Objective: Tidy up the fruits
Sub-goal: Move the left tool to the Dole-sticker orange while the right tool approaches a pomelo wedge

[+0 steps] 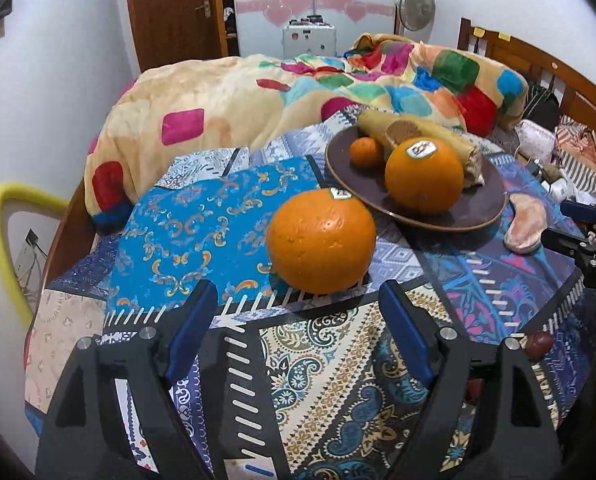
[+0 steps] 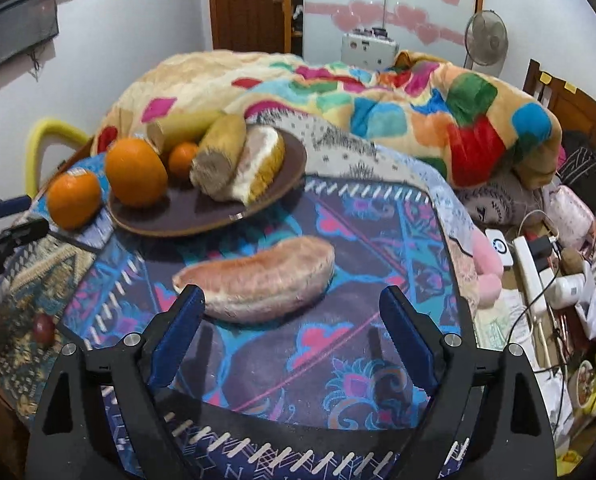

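Note:
A large orange point(image 1: 321, 241) with a sticker lies on the patterned cloth just in front of my open, empty left gripper point(image 1: 298, 298). Behind it a dark brown plate point(image 1: 474, 216) holds a second large orange point(image 1: 424, 178), a small orange point(image 1: 366, 152) and pomelo pieces point(image 1: 418, 130). In the right wrist view the plate point(image 2: 201, 216) is at the upper left, with the loose orange point(image 2: 73, 199) beside it. A pink pomelo wedge point(image 2: 257, 276) lies on the cloth just ahead of my open, empty right gripper point(image 2: 291, 304). The wedge also shows in the left wrist view point(image 1: 526, 222).
A colourful blanket point(image 1: 298, 92) is heaped behind the plate. A small dark red fruit point(image 1: 540, 342) lies on the cloth near the front. Cables, a power strip point(image 2: 532, 276) and clutter sit at the right. A yellow chair back point(image 1: 1, 240) stands at the left.

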Action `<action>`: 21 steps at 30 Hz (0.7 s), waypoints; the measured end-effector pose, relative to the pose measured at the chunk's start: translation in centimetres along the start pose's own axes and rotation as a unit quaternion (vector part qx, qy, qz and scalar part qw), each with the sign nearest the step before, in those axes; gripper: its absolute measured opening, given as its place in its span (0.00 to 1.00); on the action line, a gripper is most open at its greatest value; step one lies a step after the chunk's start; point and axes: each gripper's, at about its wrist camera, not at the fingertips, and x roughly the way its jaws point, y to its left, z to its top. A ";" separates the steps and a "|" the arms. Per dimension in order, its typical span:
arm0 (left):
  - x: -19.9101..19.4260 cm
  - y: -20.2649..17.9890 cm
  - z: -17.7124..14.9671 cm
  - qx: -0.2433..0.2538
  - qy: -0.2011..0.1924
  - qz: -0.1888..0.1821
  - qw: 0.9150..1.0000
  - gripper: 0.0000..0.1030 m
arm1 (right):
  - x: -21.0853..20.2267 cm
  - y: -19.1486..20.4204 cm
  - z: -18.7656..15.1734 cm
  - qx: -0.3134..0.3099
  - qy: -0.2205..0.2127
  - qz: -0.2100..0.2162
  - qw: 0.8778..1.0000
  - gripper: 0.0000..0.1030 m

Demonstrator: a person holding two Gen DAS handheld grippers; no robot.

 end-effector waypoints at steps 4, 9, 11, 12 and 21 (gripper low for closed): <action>0.9 -0.4 0.3 0.014 0.008 0.007 1.000 0.81 | 0.8 0.1 -0.1 0.005 0.024 0.009 1.000 0.93; 2.0 -1.0 1.2 0.012 0.020 -0.002 1.000 0.81 | 1.5 1.1 0.3 0.006 0.041 0.019 0.999 0.95; 2.4 -1.3 1.6 0.015 0.022 -0.001 1.000 0.81 | 1.9 1.6 0.7 0.005 0.049 0.020 0.999 0.96; 2.5 -1.5 1.8 0.019 0.021 0.002 1.000 0.81 | 2.1 1.8 0.8 0.003 0.053 0.020 0.998 0.96; 4.0 -1.5 2.6 0.014 0.036 0.004 0.999 0.81 | 3.4 2.4 1.3 -0.012 0.066 0.021 0.998 0.96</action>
